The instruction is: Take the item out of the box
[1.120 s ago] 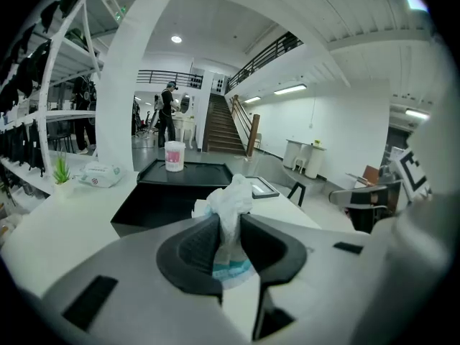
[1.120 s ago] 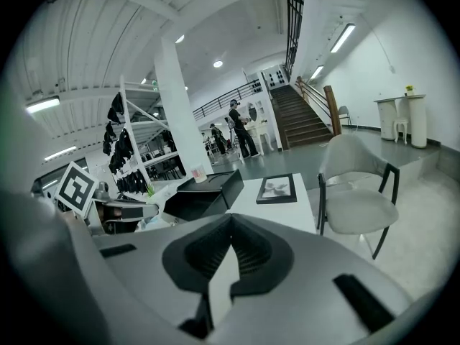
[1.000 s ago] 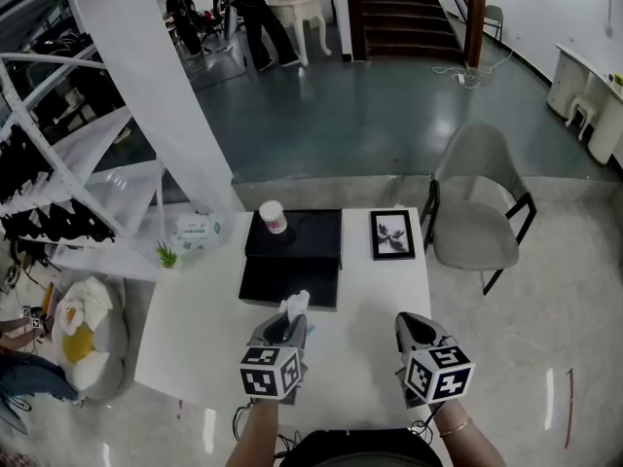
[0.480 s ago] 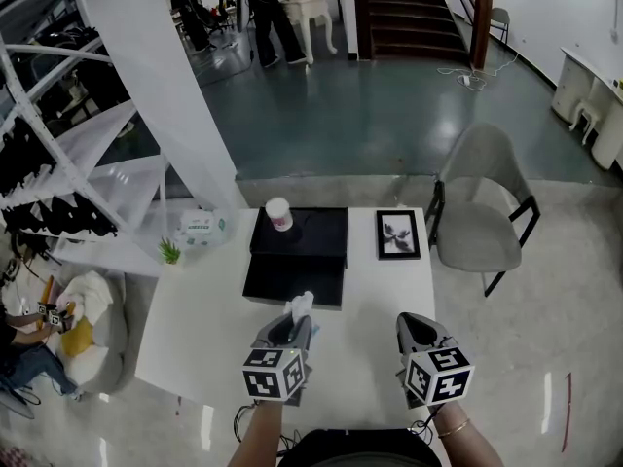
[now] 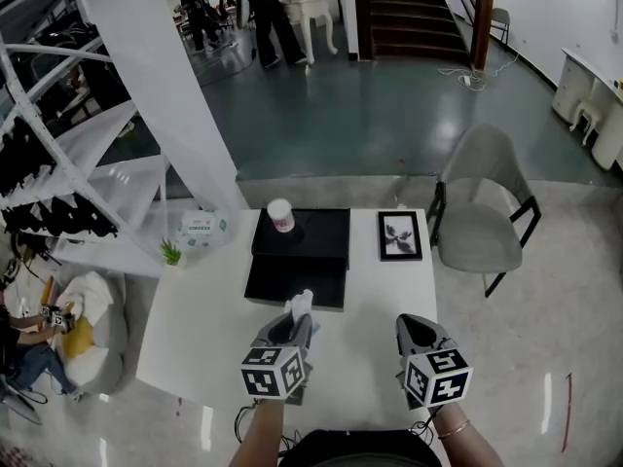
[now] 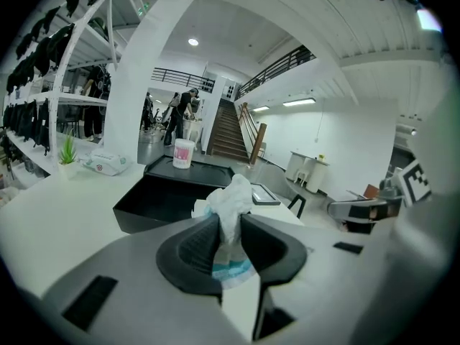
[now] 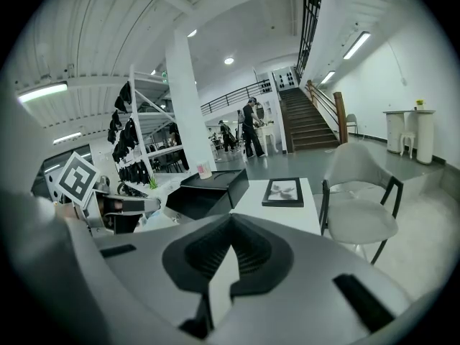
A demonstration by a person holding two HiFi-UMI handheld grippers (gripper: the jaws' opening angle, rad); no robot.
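A crumpled white packet [image 5: 299,305] with blue print at its lower end is pinched upright in my left gripper [image 5: 291,323], just in front of the open black box [image 5: 292,282]. In the left gripper view the packet [image 6: 231,201] sticks up between the pads of the left gripper [image 6: 230,239], which is shut on it, with the box [image 6: 154,203] behind. My right gripper [image 5: 414,329] hovers over the table's near right part. In its own view the right gripper [image 7: 228,246] is shut with nothing held.
The box's black lid [image 5: 304,232] lies behind the box with a white-and-pink cup [image 5: 280,215] on it. A framed picture [image 5: 400,235] lies at the right, a wipes pack [image 5: 201,230] and small plant [image 5: 171,253] at the left. A grey chair [image 5: 479,212] stands beside the white table [image 5: 200,329].
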